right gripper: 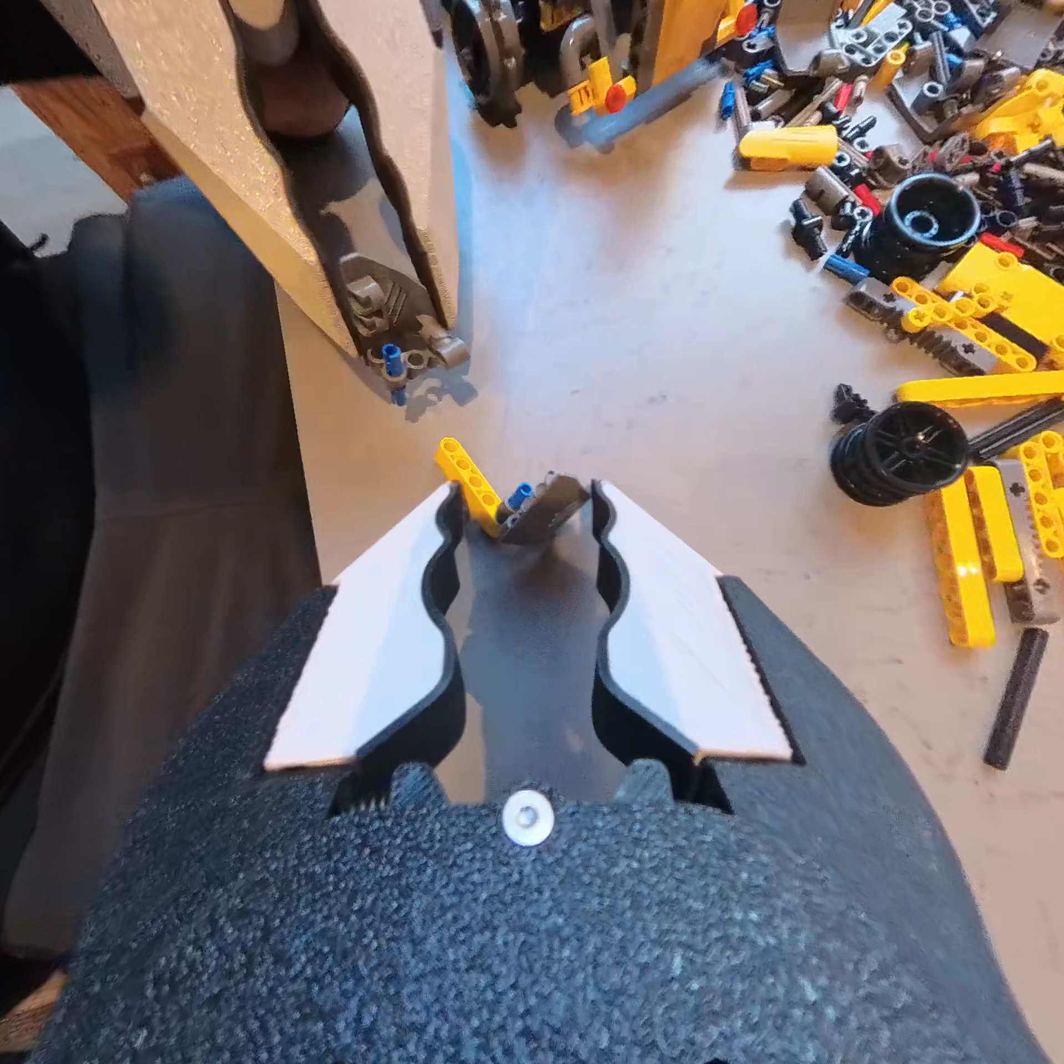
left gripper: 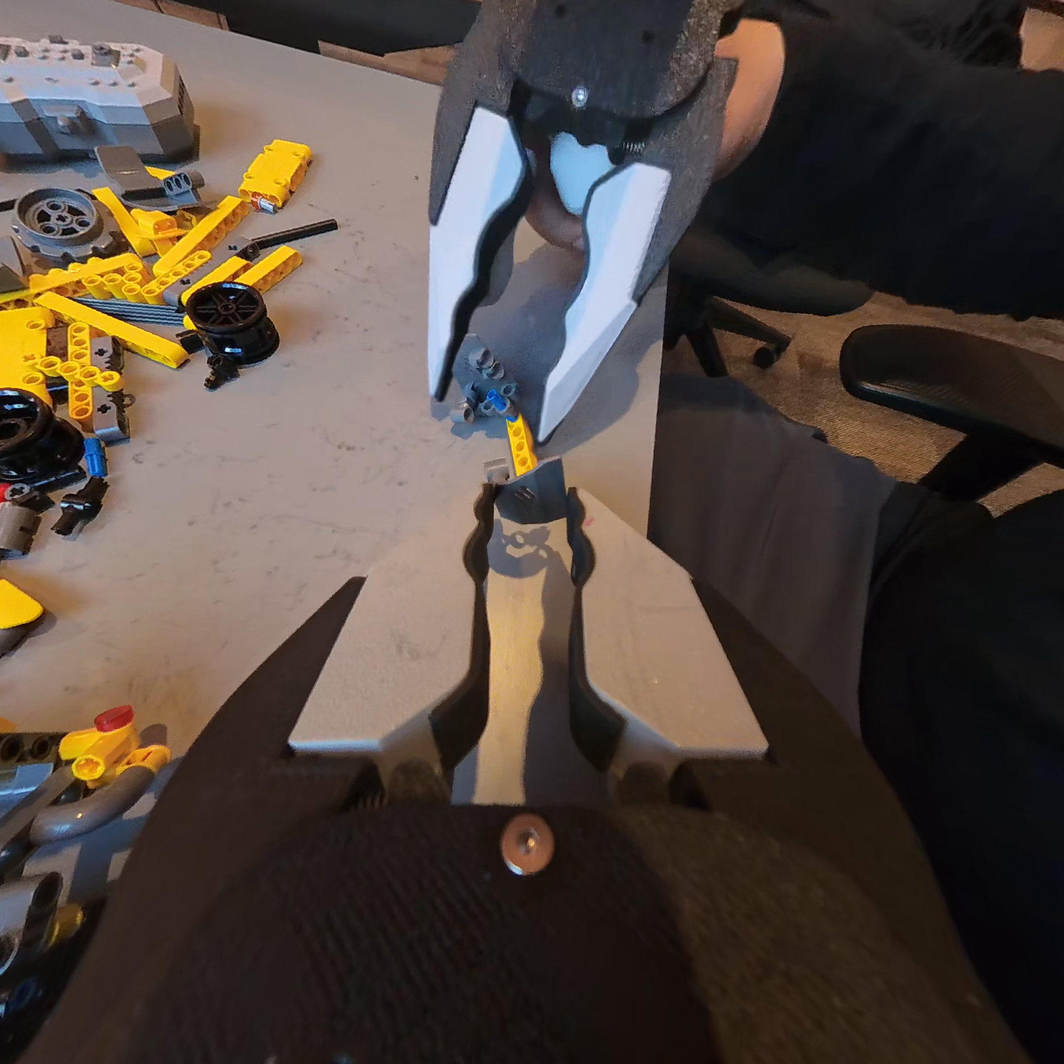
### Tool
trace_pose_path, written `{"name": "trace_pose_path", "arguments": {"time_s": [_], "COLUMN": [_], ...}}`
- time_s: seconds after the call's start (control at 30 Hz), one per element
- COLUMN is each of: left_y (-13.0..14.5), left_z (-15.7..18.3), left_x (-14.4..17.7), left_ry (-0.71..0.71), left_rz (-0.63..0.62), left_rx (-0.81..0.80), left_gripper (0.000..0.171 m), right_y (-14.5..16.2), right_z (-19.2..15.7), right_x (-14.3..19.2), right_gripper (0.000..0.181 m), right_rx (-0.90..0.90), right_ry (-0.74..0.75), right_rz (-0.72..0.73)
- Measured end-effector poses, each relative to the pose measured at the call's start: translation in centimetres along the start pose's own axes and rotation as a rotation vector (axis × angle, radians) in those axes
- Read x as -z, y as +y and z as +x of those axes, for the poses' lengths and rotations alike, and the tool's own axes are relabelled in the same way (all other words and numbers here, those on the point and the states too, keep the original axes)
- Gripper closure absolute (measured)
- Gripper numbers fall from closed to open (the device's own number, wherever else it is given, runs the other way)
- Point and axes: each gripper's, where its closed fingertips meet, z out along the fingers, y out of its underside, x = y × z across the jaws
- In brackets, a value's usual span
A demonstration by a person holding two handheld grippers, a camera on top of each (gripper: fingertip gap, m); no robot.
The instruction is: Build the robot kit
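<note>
My left gripper (left gripper: 528,492) is shut on a small dark grey toy-brick piece (left gripper: 529,500), held just above the pale table (left gripper: 299,518) near its edge. In the right wrist view this gripper (right gripper: 410,345) comes in from the upper left, and its grey piece (right gripper: 380,311) carries a blue pin (right gripper: 391,354). My right gripper (right gripper: 525,489) is shut on a small assembly: a dark grey panel (right gripper: 547,509), a blue pin (right gripper: 521,492) and a yellow holed beam (right gripper: 469,478). The right gripper (left gripper: 490,417) faces the left one, tips close, and the yellow beam (left gripper: 521,446) points at the left gripper's piece.
A pile of yellow, grey and black building parts (right gripper: 950,345) covers one side of the table, with black wheels (left gripper: 230,322) (right gripper: 898,455) and a large grey housing (left gripper: 86,103). The table edge (left gripper: 656,403) runs beside the grippers; a person's lap (left gripper: 777,547) and an office chair (left gripper: 950,391) lie beyond. Left tips to right tips: about 6 cm. The large grey housing (left gripper: 86,103) lies around 25 cm away from my right fingertips.
</note>
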Motion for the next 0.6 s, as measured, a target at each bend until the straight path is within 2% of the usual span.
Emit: {"name": "trace_pose_path", "arguments": {"time_s": [0.1,0.4,0.6], "left_y": [0.1,-0.2,-0.3], "left_z": [-0.3,-0.9,-0.6], "left_x": [-0.2,-0.6,-1.3], "left_ry": [-0.025,-0.069,-0.062], "left_rz": [-0.009,-0.012,-0.026], "left_rx": [-0.004,-0.03,-0.09], "left_gripper": [0.149,0.148,0.148], "right_y": [0.1,0.0,0.0], "right_z": [0.0,0.2,-1.1], "right_x": [0.1,1.9,2.5], "right_gripper": [0.14,0.138,0.134], "right_rx": [0.038,0.125,0.163], "right_ry": [0.081,0.494,0.491], "right_rz": [-0.002,0.085,0.075]}}
